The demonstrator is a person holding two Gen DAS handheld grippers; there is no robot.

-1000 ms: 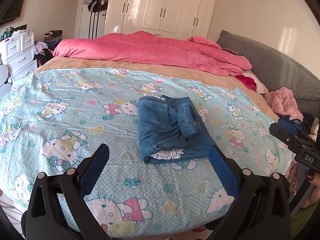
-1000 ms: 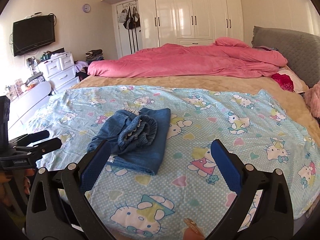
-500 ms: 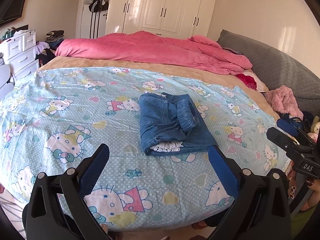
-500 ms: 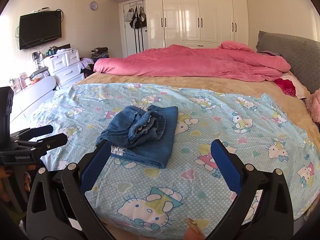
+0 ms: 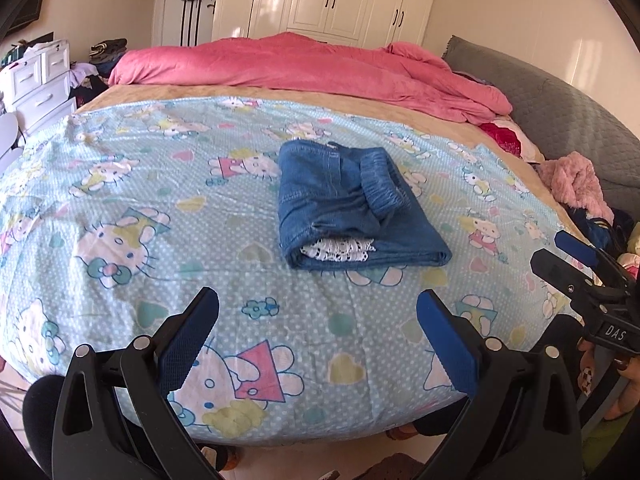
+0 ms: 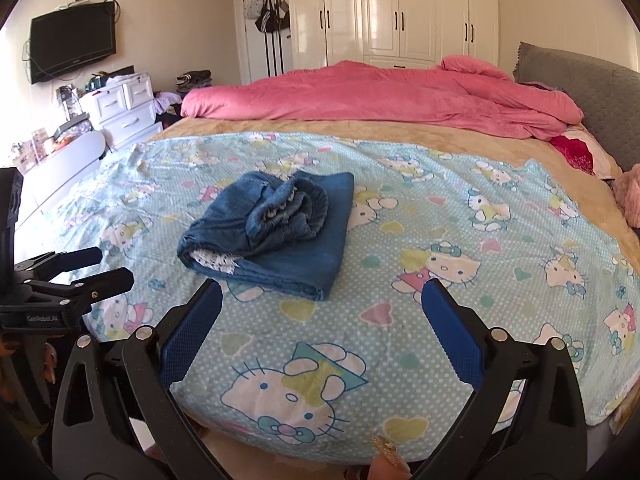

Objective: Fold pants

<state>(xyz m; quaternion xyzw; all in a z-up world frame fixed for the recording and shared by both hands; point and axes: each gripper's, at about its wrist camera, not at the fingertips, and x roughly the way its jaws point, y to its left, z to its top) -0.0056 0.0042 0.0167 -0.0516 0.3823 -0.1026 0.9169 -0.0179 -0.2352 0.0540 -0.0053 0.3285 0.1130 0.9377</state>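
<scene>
Folded denim pants (image 5: 352,204) lie on the cartoon-print sheet (image 5: 120,184) covering the near half of the bed, roughly midway between its left and right edges and set back from the near edge. The left gripper (image 5: 318,320) and the right gripper (image 6: 322,312) are both spread wide and empty, each held off the near edge of the bed and apart from the garment.

Risks, as a judgement: the bundle looks loosely stacked, so the elastic waistband, which sits as a raised roll on top, could spring back and open the upper layer. A pinch taken on the top layer alone would likely peel that layer away instead of lifting the stack. A downward reach could also catch the sheet, dragging the pants toward the near edge.

Appearance: the pants form a compact, roughly rectangular packet of mid-blue denim, with a flat lower layer projecting to the right. The gathered waistband crosses the top. White patterned lining or trim shows at the open near end, between the layers. A pink duvet (image 6: 380,96) lies along the far edge of the bed, well apart.
</scene>
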